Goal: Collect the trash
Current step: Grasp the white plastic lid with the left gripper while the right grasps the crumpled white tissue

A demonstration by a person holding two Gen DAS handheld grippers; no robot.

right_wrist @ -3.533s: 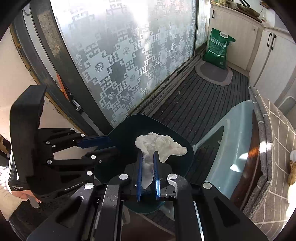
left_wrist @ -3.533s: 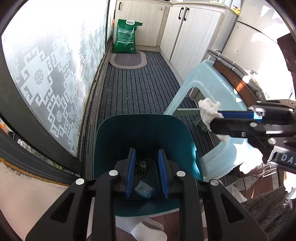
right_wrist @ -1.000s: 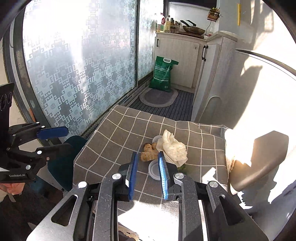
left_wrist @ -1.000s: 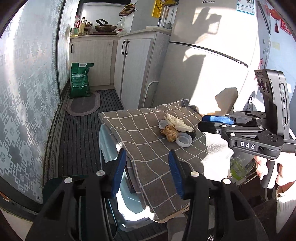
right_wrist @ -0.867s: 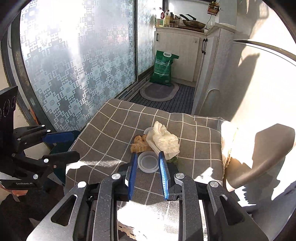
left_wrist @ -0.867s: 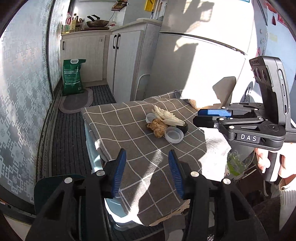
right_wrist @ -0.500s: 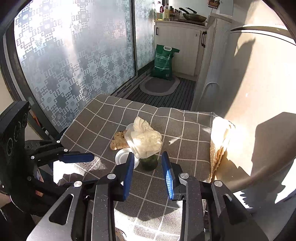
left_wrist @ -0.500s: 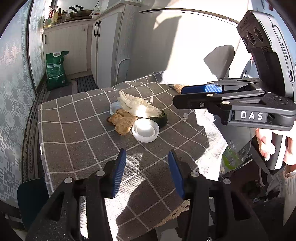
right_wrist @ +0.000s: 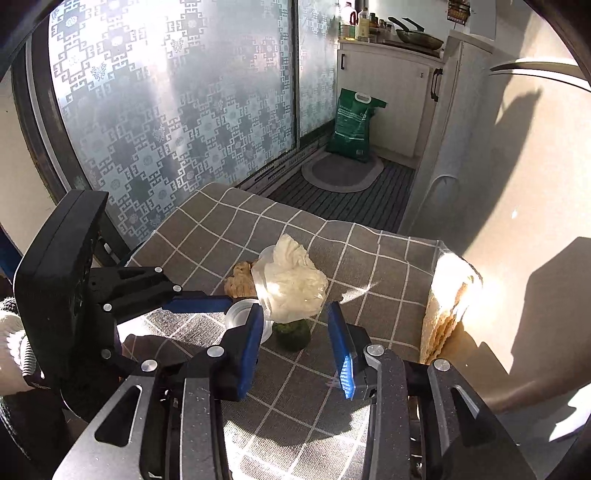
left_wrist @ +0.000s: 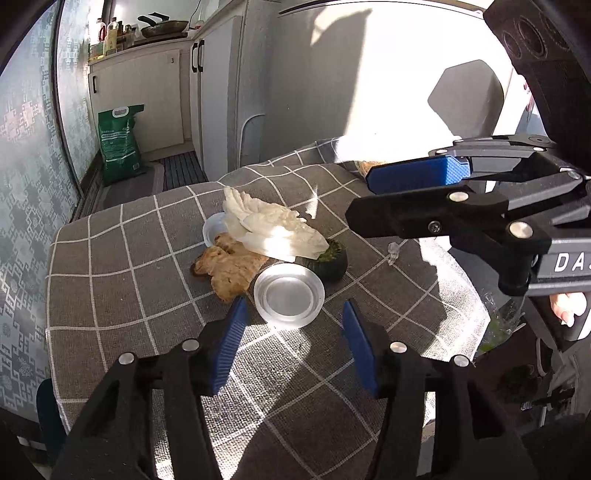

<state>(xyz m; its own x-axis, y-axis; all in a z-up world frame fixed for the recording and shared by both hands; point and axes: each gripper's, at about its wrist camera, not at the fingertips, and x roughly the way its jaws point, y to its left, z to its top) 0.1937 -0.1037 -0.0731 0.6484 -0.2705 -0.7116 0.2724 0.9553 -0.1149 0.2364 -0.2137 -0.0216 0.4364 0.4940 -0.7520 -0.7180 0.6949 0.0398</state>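
My left tongs (left_wrist: 291, 325) and right tongs (right_wrist: 295, 332) have just been opening, both empty, reaching for trash mid-surface (left_wrist: 122, 266): clear lid (left_wrist: 289, 295) nearest, green scrap (right_wrist: 291, 334), ginger (left_wrist: 229, 266), cabbage leaf (left_wrist: 273, 229) behind. Next: close on one piece.

A green sack (right_wrist: 354, 126) stands on the floor against the pale cupboards (right_wrist: 384, 96), its foot by an oval grey mat (right_wrist: 341, 171) laid on dark ribbed flooring (right_wrist: 354, 206). Bottles (left_wrist: 110, 35) and a pan (left_wrist: 162, 27) sit on top of the cupboards. Frosted glass with a pale key pattern (right_wrist: 166, 96) runs along one side. A grey cloth with white checks (left_wrist: 122, 288) covers the counter, partly in bright sun, partly in shadow.
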